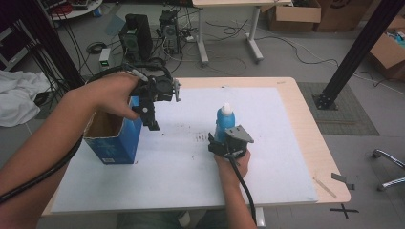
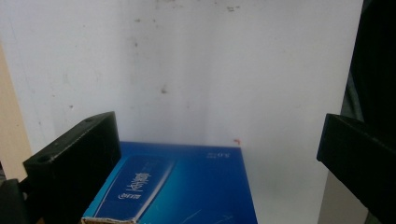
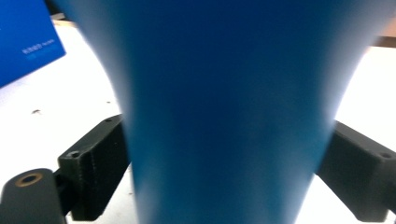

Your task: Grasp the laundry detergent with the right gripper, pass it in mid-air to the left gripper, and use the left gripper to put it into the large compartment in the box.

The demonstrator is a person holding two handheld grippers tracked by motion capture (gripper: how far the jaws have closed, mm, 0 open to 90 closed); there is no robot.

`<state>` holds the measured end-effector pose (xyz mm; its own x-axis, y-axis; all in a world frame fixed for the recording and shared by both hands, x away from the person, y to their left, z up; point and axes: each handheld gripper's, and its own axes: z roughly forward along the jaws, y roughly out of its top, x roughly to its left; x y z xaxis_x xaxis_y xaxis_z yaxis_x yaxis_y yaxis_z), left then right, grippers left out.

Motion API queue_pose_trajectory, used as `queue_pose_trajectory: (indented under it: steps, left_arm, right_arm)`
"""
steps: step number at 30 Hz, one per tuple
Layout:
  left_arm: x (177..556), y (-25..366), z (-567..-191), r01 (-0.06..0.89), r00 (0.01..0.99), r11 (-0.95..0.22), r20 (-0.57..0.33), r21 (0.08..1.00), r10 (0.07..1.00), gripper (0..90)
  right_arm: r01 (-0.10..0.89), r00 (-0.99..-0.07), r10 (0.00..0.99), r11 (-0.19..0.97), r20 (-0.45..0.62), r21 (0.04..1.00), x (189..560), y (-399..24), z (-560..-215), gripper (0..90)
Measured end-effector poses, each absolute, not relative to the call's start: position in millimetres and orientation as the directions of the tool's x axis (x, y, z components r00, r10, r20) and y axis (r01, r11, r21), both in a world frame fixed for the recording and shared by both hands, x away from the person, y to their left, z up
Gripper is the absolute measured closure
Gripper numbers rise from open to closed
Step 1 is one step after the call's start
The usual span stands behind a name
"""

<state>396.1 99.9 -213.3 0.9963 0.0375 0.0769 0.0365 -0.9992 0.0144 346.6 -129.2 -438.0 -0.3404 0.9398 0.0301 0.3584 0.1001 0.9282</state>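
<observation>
The right gripper (image 1: 220,138) sits at mid-table with a blue bottle (image 1: 223,125) between its jaws — in the right gripper view the bottle (image 3: 229,112) stands right in the gap, its blue wall meeting the inner face of each black jaw, so call it clamped on the bottle. The bottle stands upright on the white sheet (image 1: 267,143), its white cap (image 1: 227,109) poking up above the gripper's grey plate. Over to the left, the left gripper (image 1: 152,114) hangs at the near-right corner of an open blue carton (image 1: 112,138) — its jaws are spread wide and released, and in the left gripper view the carton's blue side (image 2: 187,186) lies below and between them, the left jaw just beside the carton's torn cardboard edge; whether it touches I cannot tell. The carton stands near the left edge of the sheet, top open, brown inside showing. Bottle and carton are well apart, with a bare stretch of sheet between them marked by a few dark scuffs (image 1: 200,138). Right of the bottle the sheet runs clear to the wooden table (image 1: 310,124) border. On the carton's side panel there is white lettering (image 2: 135,182) in a lighter blue band, plus a small line of print further up — too blurred to read.
</observation>
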Motion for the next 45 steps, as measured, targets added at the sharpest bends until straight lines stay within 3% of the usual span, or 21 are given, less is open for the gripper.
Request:
queue_pose_trajectory:
  steps: [16, 45]
  left_arm:
    - [397.5, 96.3, -215.5, 0.044, 0.997, -0.999, 0.07, 0.006, 0.044, 0.1]
    - [398.3, 96.2, -221.9, 0.048, 0.997, -0.999, 0.058, 0.001, 0.048, 0.1]
  right_arm:
    - [0.35, -0.33, 0.944, 0.102, 0.021, 0.931, 346.9, -130.7, -439.5, 25.0]
    - [0.323, -0.315, 0.949, 0.142, -0.035, 0.936, 345.0, -123.4, -438.9, 37.8]
